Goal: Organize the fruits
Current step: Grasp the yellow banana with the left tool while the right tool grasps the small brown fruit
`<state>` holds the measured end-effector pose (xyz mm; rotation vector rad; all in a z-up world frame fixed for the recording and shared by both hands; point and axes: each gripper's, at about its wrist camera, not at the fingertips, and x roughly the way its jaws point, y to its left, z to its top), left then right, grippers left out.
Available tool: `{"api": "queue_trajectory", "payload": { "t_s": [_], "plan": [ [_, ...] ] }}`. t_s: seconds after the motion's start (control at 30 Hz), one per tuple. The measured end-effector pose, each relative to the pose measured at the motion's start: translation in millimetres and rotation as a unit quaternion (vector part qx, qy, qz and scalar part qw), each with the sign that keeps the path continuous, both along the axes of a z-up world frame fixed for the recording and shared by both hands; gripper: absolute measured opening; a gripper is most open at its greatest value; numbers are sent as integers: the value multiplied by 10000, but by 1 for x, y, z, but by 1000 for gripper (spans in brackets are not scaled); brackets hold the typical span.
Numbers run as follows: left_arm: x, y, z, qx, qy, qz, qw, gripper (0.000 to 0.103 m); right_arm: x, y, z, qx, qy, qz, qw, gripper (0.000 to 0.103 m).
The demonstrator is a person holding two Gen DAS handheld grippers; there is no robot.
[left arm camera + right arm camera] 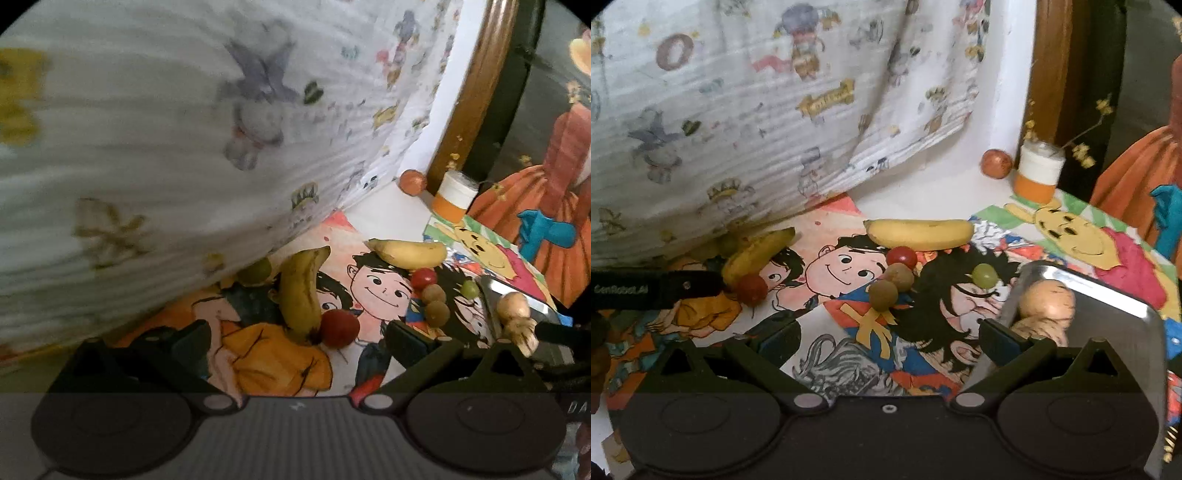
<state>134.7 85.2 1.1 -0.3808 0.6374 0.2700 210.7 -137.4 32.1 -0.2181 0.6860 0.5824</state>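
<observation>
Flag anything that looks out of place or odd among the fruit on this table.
Most fruit lies loose on the cartoon mat, while the metal tray holds only pale lumpy pieces. One round reddish fruit sits apart by the wall, beside the orange-and-white jar. The greener banana shows dark blemishes. Nothing is spilled.

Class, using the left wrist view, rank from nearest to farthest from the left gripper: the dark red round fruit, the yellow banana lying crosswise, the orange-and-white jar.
1. The dark red round fruit, just ahead between the open fingers of the left gripper.
2. The yellow banana lying crosswise, farther ahead, to the right.
3. The orange-and-white jar, at the back right by the wooden frame.
</observation>
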Motion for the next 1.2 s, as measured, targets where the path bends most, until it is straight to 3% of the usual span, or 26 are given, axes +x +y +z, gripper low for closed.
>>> {"api": "queue_trajectory", "payload": {
  "t_s": [0.13, 0.43, 0.53, 0.6, 0.67, 0.93, 1.07, 1.2],
  "plan": [
    [19, 2, -7, -153, 37, 173, 9997, 99, 20, 4, -13, 97, 147, 125, 9998, 95],
    [46, 6, -19, -198, 159, 336, 9991, 79, 49, 15, -34, 282, 474, 304, 9980, 82],
    [53, 6, -21, -204, 182, 305, 9992, 71, 54, 18, -37, 331, 552, 315, 9974, 75],
    [56, 7, -22, -269, 192, 271, 9991, 58, 57, 21, -40, 369, 611, 293, 9970, 66],
    [58, 8, -23, -378, 170, 258, 9988, 55, 60, 23, -42, 387, 662, 247, 9968, 59],
    [63, 8, -24, -340, 172, 267, 9989, 54, 66, 27, -45, 496, 688, 120, 9963, 50],
    [64, 6, -24, -271, 179, 315, 9990, 54, 65, 29, -46, 497, 625, 99, 9968, 38],
    [63, 6, -25, -197, 212, 452, 9986, 38, 63, 28, -46, 545, 634, 103, 9964, 28]
  ]
}}
